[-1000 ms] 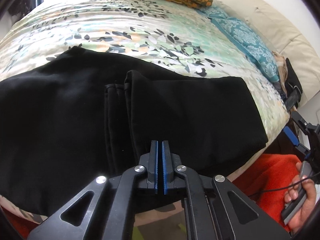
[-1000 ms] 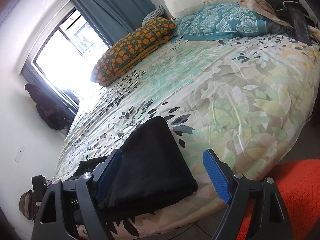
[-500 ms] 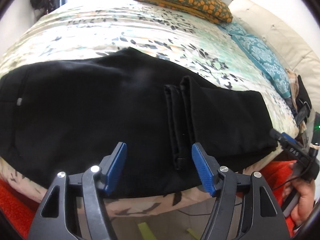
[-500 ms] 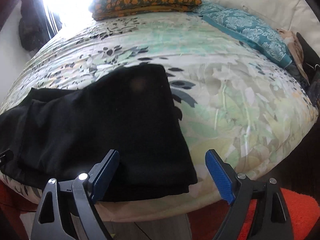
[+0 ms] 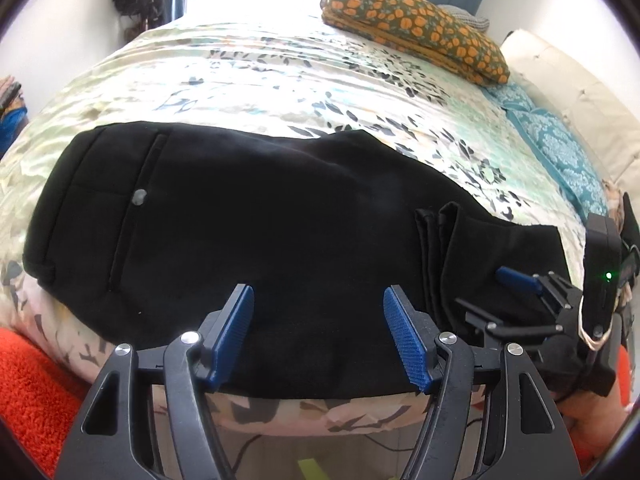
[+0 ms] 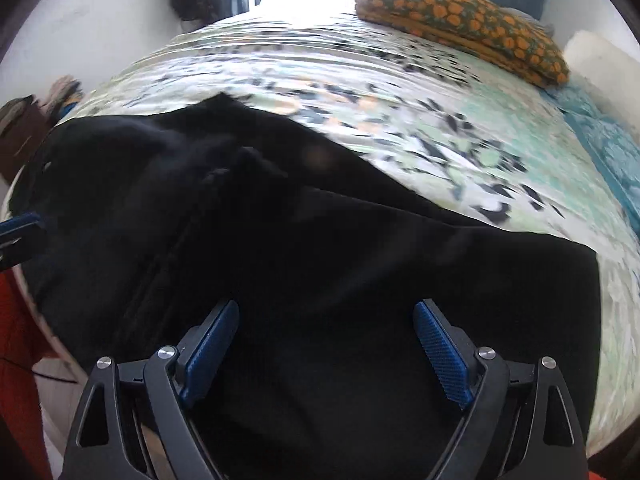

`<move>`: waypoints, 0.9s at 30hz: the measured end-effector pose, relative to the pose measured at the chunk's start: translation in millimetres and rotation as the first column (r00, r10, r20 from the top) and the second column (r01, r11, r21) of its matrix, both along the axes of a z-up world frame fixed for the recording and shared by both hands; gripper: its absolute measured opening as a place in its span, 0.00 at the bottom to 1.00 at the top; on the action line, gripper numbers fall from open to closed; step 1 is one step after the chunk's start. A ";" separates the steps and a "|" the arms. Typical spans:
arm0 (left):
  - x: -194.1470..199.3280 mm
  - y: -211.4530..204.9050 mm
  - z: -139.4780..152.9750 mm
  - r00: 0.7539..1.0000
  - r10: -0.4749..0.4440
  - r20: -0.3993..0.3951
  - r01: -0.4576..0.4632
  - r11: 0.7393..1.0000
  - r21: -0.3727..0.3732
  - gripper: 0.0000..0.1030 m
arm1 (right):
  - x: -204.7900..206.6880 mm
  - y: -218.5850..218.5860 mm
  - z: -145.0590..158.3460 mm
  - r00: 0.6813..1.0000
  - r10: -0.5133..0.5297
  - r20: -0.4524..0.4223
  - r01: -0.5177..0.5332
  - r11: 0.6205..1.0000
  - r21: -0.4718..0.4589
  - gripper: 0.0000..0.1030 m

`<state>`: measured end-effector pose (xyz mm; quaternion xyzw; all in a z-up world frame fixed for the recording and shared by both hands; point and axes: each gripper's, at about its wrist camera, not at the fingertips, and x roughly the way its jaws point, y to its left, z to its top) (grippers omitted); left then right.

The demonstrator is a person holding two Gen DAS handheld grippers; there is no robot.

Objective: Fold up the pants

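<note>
Black pants [image 5: 260, 220] lie across the near edge of the bed. The waist, with a pocket and a button, is at the left; the leg ends are folded back on top at the right [image 5: 496, 248]. My left gripper [image 5: 318, 298] hangs open just above the pants' near edge, about mid-length, with nothing pressed between its blue pads. In the right wrist view my right gripper [image 6: 326, 314] is open over the folded part of the pants [image 6: 360, 264], holding nothing. One of its blue fingers [image 5: 518, 280] shows at the right of the left wrist view, held by a person's hand.
The floral bedspread [image 5: 280, 80] covers the bed. An orange-patterned pillow [image 5: 412, 20] and a teal pillow [image 5: 556, 148] lie at the far right by a cream headboard [image 5: 580, 88]. An orange-red rug [image 5: 32, 392] and a cable lie on the floor below the bed edge.
My left gripper opened, let go of the folded leg ends and slid left along the bed edge. My right gripper swung left and lower, from beside the fold to above it.
</note>
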<state>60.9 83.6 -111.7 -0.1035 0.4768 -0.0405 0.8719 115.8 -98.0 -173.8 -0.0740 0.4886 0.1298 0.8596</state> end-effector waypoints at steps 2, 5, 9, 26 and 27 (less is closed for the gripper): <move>0.3 6.8 -3.7 1.000 0.016 -0.011 -0.016 1.000 -0.022 0.68 | -3.6 9.3 5.2 0.997 0.067 -0.023 -0.065 0.996 0.062 0.75; -1.3 12.4 -5.5 1.000 0.016 -0.007 -0.016 0.999 -0.048 0.68 | 1.3 -23.7 23.0 0.998 -0.058 -0.031 0.062 0.983 0.171 0.73; 0.6 15.8 -5.4 1.000 0.021 -0.002 -0.021 0.997 -0.079 0.68 | 0.9 -38.3 44.7 0.993 -0.079 -0.084 0.101 0.946 0.307 0.72; 0.7 16.9 -14.2 1.000 0.021 -0.009 -0.021 1.000 -0.007 0.75 | -35.1 -18.8 39.0 1.000 0.004 -0.020 0.004 0.904 0.427 0.73; 1.1 12.6 -15.4 1.000 0.013 -0.009 -0.013 1.000 0.019 0.77 | -41.0 -25.4 39.0 1.000 -0.018 -0.005 0.019 0.909 0.416 0.74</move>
